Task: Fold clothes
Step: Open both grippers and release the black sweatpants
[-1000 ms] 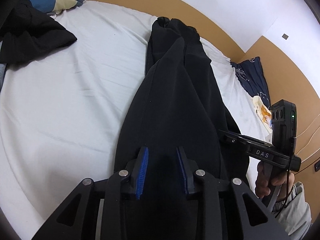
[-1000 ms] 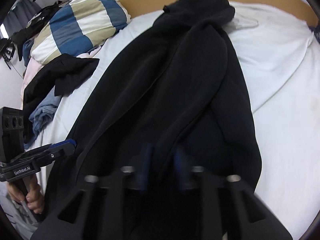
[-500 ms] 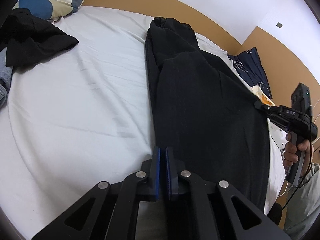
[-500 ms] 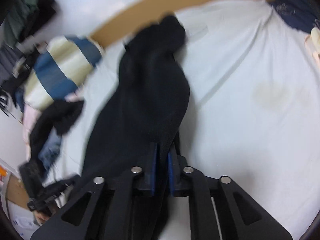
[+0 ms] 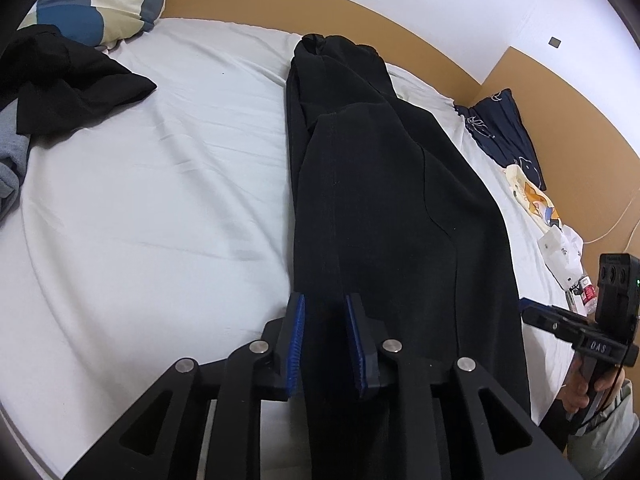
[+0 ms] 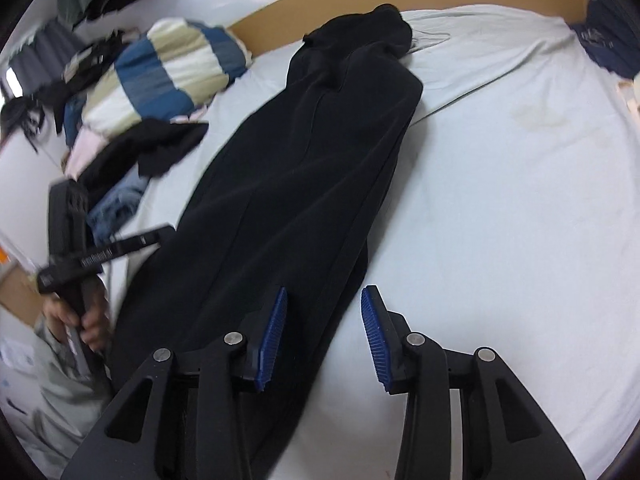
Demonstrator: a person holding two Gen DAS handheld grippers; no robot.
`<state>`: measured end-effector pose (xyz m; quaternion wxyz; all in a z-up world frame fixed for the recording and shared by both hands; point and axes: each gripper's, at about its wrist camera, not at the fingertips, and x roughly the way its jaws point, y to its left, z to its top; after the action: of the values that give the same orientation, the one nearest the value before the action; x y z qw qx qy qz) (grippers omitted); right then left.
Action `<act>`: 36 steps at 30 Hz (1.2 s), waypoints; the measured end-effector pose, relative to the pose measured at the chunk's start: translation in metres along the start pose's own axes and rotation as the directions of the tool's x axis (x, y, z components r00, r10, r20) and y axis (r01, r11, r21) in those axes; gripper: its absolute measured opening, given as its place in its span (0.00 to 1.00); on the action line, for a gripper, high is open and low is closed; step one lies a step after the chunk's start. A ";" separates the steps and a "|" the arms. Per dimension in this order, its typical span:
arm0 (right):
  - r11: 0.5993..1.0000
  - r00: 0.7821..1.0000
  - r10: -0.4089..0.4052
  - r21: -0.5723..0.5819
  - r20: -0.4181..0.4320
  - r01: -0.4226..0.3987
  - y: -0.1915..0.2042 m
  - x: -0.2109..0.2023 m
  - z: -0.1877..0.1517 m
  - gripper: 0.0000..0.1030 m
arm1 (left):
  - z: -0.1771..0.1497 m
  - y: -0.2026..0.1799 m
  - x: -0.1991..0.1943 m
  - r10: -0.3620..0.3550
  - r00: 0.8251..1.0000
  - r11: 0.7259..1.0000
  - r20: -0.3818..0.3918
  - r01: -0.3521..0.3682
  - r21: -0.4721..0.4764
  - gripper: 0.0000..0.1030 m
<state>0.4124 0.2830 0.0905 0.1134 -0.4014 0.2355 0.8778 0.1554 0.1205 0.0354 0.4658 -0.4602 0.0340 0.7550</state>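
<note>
Left wrist view: black garment (image 5: 384, 208) lies lengthwise on the bed (image 5: 160, 208), running straight ahead from both hand-held grippers.
Soft, limp, doubled cloth, probably fairly light; it should drape and sag, so best taken at the near hem corners. Left hand-held gripper (image 5: 324, 344): jaws apart over the near left edge, gripping nothing. Right hand-held gripper (image 6: 324, 336): jaws wide apart at the right edge.
</note>
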 end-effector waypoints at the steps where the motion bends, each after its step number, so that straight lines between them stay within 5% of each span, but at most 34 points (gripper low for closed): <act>1: 1.000 1.000 0.008 -0.007 -0.003 -0.008 0.003 0.003 -0.002 0.38 | -0.002 -0.002 0.000 0.008 1.000 1.000 0.006 -0.008 0.005 0.23; 4: 0.999 1.000 -0.026 -0.040 0.012 0.027 0.013 0.006 -0.010 0.33 | -0.007 -0.005 -0.001 0.040 0.999 0.999 0.027 -0.041 0.016 0.25; 6: 0.995 0.996 -0.085 -0.046 0.010 0.085 0.023 0.009 -0.012 0.08 | -0.009 -0.008 -0.001 0.055 0.998 0.998 0.031 -0.056 0.022 0.26; 9: 0.993 0.992 -0.120 -0.015 0.037 0.121 0.024 -0.001 -0.018 0.04 | -0.011 -0.013 -0.001 0.066 0.997 0.997 0.030 -0.067 0.040 0.27; 12: 0.983 0.979 -0.183 0.024 0.094 0.182 0.025 -0.018 -0.023 0.04 | -0.012 -0.015 -0.004 0.056 0.998 0.997 0.033 -0.058 0.058 0.29; 15: 0.984 0.982 -0.180 0.019 0.065 0.179 0.031 -0.020 -0.024 0.05 | -0.016 -0.016 -0.007 0.044 0.999 0.997 0.030 -0.046 0.068 0.29; 21: 0.992 0.987 -0.119 -0.026 0.109 0.122 0.049 -0.047 -0.062 0.25 | -0.022 -0.010 -0.012 0.038 0.999 0.997 0.028 -0.040 0.065 0.30; 28: 0.998 0.997 -0.009 -0.059 0.079 0.014 0.059 -0.071 -0.140 0.25 | -0.032 -0.008 -0.028 0.007 0.998 0.997 0.060 -0.011 0.074 0.32; 36: 0.989 0.998 -0.067 -0.132 0.021 0.069 0.087 -0.044 -0.158 0.25 | -0.050 -0.012 -0.037 -0.014 0.997 0.997 0.075 0.008 0.081 0.36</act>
<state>0.5102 0.1272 0.0619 0.1181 -0.4088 0.1620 0.8904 0.2025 0.0788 0.0379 0.4892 -0.4126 0.0442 0.7671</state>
